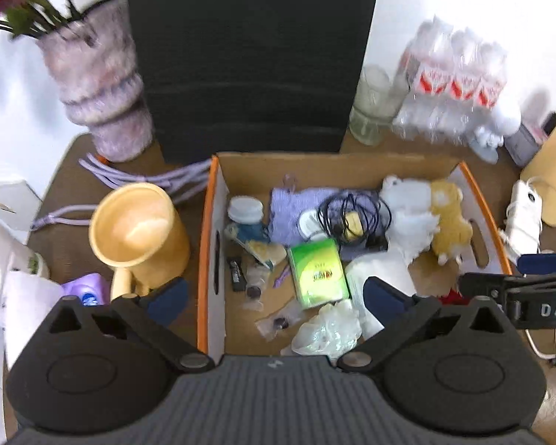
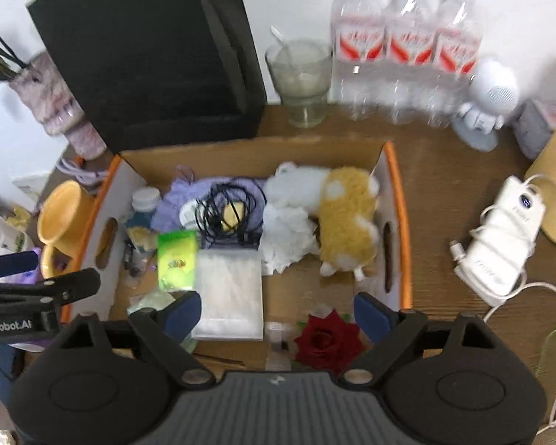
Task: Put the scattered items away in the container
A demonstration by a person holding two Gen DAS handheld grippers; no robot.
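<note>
Over the bench (image 2: 444, 185) | cardboard box (image 1: 315, 167) holds plush toy (image 2: 348, 218), green packet (image 1: 317, 272) | left gripper (image 1: 274, 298), right gripper (image 2: 278, 313) fingers spread, empty | right wrist alone shows red rose (image 2: 328, 339) | yellow mug (image 1: 141, 233) beside box

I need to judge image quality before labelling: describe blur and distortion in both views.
Left wrist view: flowers and water bottles smear with motion blur; the green packet in the cardboard box stays fairly sharp. Right wrist view: softer overall, red rose blurred; fisheye bends the box rim and darkens corners.
</note>
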